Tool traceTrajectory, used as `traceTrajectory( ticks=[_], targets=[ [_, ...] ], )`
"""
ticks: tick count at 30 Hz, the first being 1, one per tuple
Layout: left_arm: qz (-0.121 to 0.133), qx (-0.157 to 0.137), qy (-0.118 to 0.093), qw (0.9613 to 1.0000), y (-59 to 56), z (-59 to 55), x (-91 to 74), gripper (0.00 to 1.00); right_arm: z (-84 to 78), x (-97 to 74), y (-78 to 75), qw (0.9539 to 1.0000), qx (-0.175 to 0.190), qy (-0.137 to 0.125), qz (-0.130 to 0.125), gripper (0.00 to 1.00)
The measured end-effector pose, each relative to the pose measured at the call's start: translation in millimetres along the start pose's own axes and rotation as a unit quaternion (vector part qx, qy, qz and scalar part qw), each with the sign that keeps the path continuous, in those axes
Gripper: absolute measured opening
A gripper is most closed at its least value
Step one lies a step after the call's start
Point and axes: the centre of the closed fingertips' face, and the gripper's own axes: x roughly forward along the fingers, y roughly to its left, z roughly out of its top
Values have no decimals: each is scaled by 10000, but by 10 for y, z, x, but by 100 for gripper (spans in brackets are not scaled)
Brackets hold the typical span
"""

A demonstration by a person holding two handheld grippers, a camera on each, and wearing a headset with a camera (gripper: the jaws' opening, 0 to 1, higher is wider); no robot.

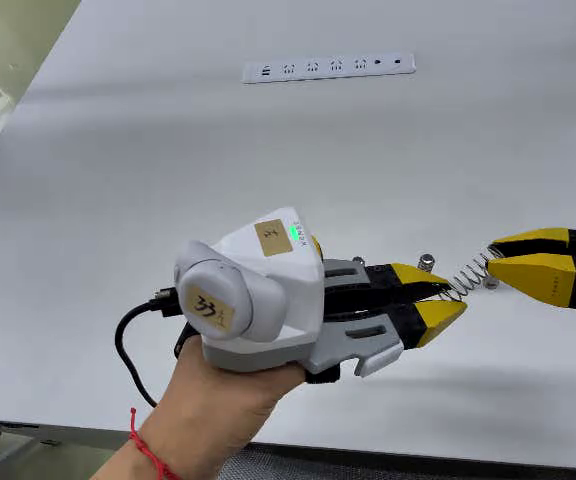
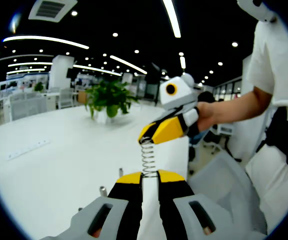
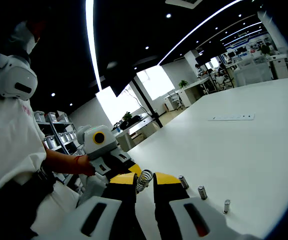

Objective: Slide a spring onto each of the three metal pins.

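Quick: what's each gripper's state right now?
Left gripper: closed on one end of the spring.
Right gripper: closed on the spring's other end.

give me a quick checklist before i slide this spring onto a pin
1. Spring gripped by the right gripper: ok, it sits between its jaws.
2. One spring end free for a pin: not ok, the left gripper holds the other end.
3. Three pins upright on the table: ok.
4. Pins bare: cannot tell, too small.
5. Spring lined up over a pin: not ok, it spans sideways between the grippers.
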Motion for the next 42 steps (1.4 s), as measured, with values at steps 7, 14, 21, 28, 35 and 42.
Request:
traceTrajectory(
  ticks=[7,14,21,28,35,42],
  targets=[
    [-41,-24,-5,10000,-17,0,4,10,-8,-7,8,10000,-87,36,-4,13],
    [-100,-14,35,9999,-42,-14,19,11,-1,2,51,9992,-339,193,29,13],
    [-156,1,63,9999,-62,-21,35,10,4,21,107,9971,-636,417,81,12],
    [-200,13,64,9998,-79,-25,41,10,-6,54,158,9923,-997,718,144,12],
    [-227,39,82,9997,-94,-31,43,10,-54,68,163,9856,-1356,996,190,12],
    [-241,40,74,9997,-105,-37,48,10,-73,70,169,9801,-1600,1159,204,12]
  ],
)
